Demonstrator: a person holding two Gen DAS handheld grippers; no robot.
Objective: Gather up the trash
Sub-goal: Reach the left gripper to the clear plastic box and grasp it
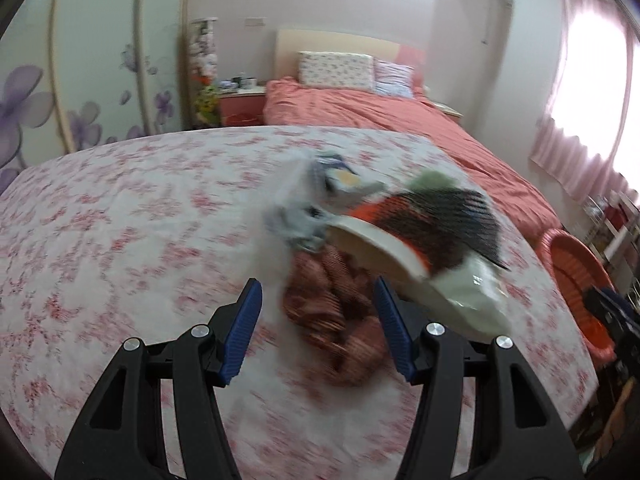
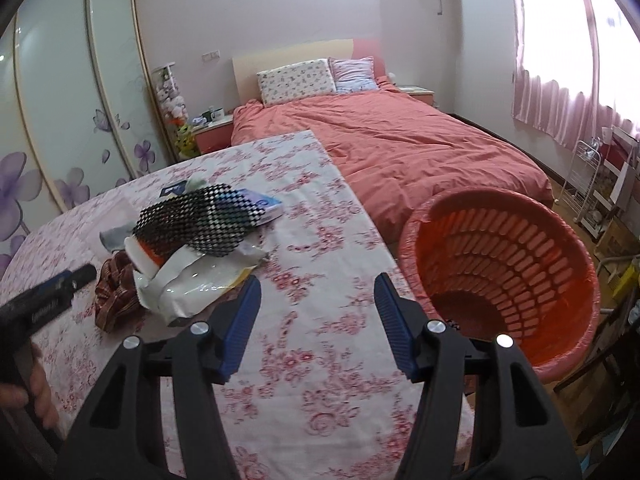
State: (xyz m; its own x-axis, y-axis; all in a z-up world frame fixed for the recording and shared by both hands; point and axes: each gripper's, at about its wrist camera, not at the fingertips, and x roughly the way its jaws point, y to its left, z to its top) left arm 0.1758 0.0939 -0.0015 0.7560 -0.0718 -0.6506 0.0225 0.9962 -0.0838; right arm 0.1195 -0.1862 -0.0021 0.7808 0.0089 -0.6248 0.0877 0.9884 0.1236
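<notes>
Trash point(image 2: 192, 236) lies heaped on the desk point(image 2: 320, 320), which wears a white cloth with pink flowers. In the right wrist view the heap sits left of my right fingers point(image 2: 318, 324) and a little farther off. On top is a black mesh sheet point(image 2: 200, 220), resting over an orange-and-white piece point(image 2: 150, 256). A white plastic wrapper point(image 2: 196, 284) spreads toward the near side, and a crumpled brown striped cloth point(image 2: 114, 294) lies at the heap's left edge. A blue-and-white packet point(image 2: 266, 204) pokes out on the far side.

My right fingers stand apart with nothing between them, only the flowered cloth below. My left fingers point(image 1: 318, 328) are likewise released and hold nothing. In the left wrist view, which is blurred, they point at the heap, with the brown striped cloth point(image 1: 336, 320) showing in the gap between them and the mesh sheet point(image 1: 448, 216) just beyond. I cannot tell whether they touch the cloth.

An orange slotted basket point(image 2: 500, 272) stands just off the desk's right edge, near my right fingers. It looks almost empty; a small dark thing lies at its bottom, too small to make out. My left fingers appear in the right wrist view at the far left point(image 2: 60, 284), with my hand point(image 2: 36, 384) below them. Beyond the desk stands a bed point(image 2: 400, 144) with a coral cover.
</notes>
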